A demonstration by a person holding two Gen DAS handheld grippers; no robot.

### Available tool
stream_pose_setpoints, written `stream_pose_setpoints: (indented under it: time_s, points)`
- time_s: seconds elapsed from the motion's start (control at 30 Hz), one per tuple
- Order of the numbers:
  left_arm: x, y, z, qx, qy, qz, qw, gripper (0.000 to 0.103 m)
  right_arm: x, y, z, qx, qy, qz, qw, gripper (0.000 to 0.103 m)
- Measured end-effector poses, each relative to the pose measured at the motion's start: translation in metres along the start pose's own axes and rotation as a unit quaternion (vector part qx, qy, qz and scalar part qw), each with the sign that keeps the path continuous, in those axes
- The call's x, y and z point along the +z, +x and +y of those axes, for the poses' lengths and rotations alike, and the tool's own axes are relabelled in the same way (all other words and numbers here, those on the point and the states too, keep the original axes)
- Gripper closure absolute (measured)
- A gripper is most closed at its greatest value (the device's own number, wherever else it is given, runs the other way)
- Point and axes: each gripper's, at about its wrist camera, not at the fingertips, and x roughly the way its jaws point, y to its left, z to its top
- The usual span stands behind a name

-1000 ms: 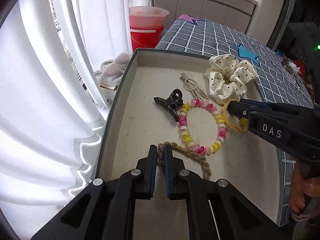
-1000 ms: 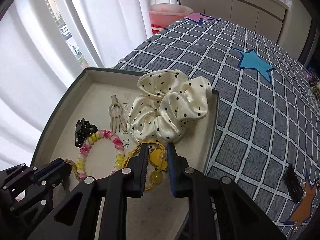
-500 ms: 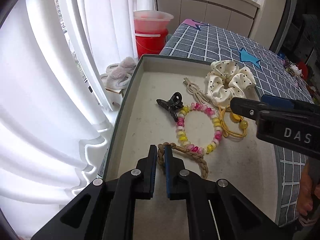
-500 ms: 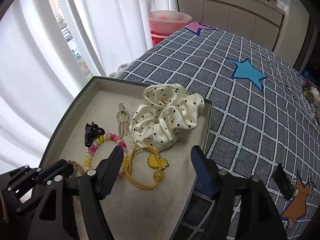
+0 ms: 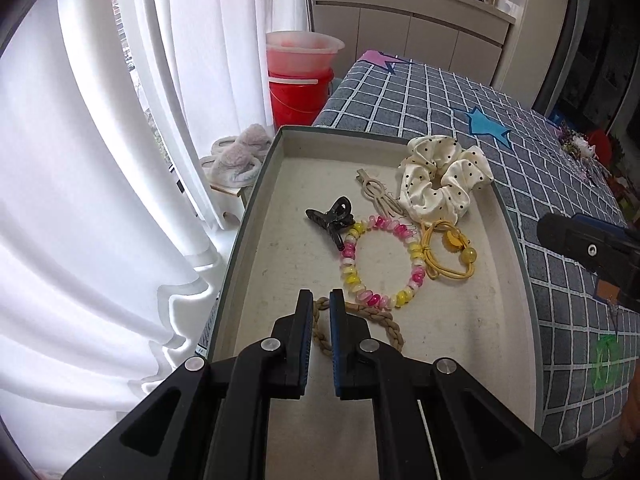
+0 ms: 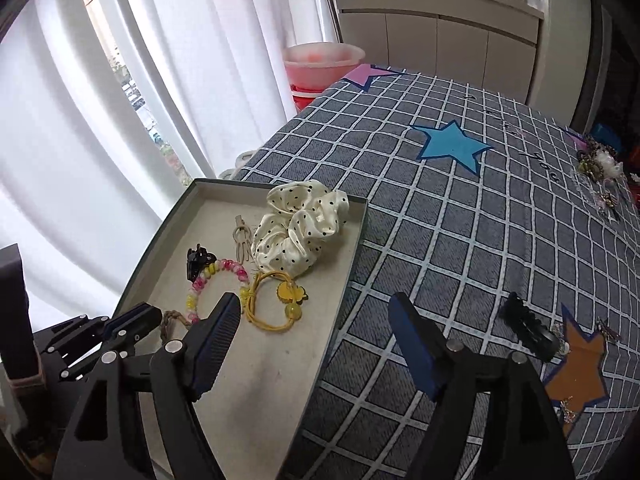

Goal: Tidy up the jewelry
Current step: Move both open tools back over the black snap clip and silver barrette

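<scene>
A grey tray holds a polka-dot scrunchie, a beige clip, a black claw clip, a pink and yellow bead bracelet, a yellow hair tie and a brown braided band. My left gripper is nearly shut, its fingers on either side of the braided band's end. My right gripper is open and empty, above the tray's right rim. A black hair clip lies on the checked cloth to the right.
The tray sits at the left end of a table with a grey checked cloth bearing star patches. More small jewelry lies at the far right. White curtains, a red bucket and slippers are beyond the table's left edge.
My right gripper let go of the yellow hair tie in the tray, opened wide and drew back to the right. My left gripper stayed at the braided band.
</scene>
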Motion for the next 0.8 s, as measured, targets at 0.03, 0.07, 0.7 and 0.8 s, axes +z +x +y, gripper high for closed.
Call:
stream_pose_setpoints:
  time_s: [0.03,0.07,0.7,0.8]
  points:
    - [0.000,-0.002,0.000,0.000,0.001,-0.002,1.0000,0.087,-0.003,-0.003,-0.003,0.003,0.006,0.002,1.000,0.024]
    - [0.000,-0.005,-0.001,0.000,0.001,-0.005,1.0000,0.084,-0.005,-0.004,-0.005,0.005,0.009,0.003,1.000,0.023]
    - [-0.013,-0.033,-0.041,-0.007,0.034,-0.040,0.9986,0.000,-0.061,-0.052,-0.043,0.028,0.058,-0.005,0.998,0.000]
    - [-0.014,-0.042,-0.060,-0.020,0.048,-0.043,0.9978,0.000,-0.071,-0.057,-0.054,0.019,0.055,0.012,0.998,0.000]
